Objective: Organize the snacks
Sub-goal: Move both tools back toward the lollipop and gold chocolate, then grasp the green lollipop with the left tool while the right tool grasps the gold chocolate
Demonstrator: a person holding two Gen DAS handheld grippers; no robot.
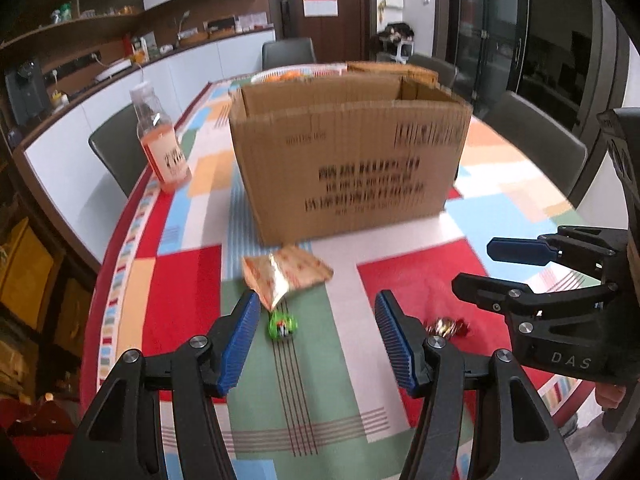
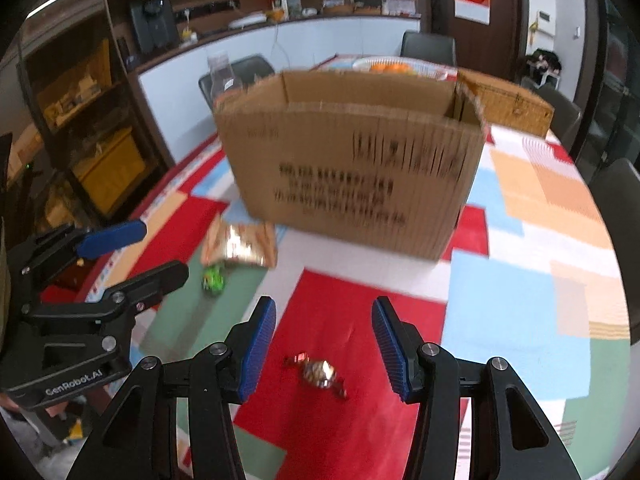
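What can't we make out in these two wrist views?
- Inside of the open brown cardboard box: both views, hidden by its front wall.
- Black print on the box: motion-blurred, unreadable.
- White basket with orange items: mostly behind the box.
- Small green wrapped candy: label too small and blurred.
- Clear plastic bottle of orange drink: right view, partly behind the box.

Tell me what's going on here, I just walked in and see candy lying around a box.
A person holds two grippers over the table, tidying snacks. The left gripper, open, is lined up on a green candy beside a foil snack packet. The right gripper, also open, hovers over a red-and-gold wrapped candy. All three still lie on the tablecloth before the open cardboard box.
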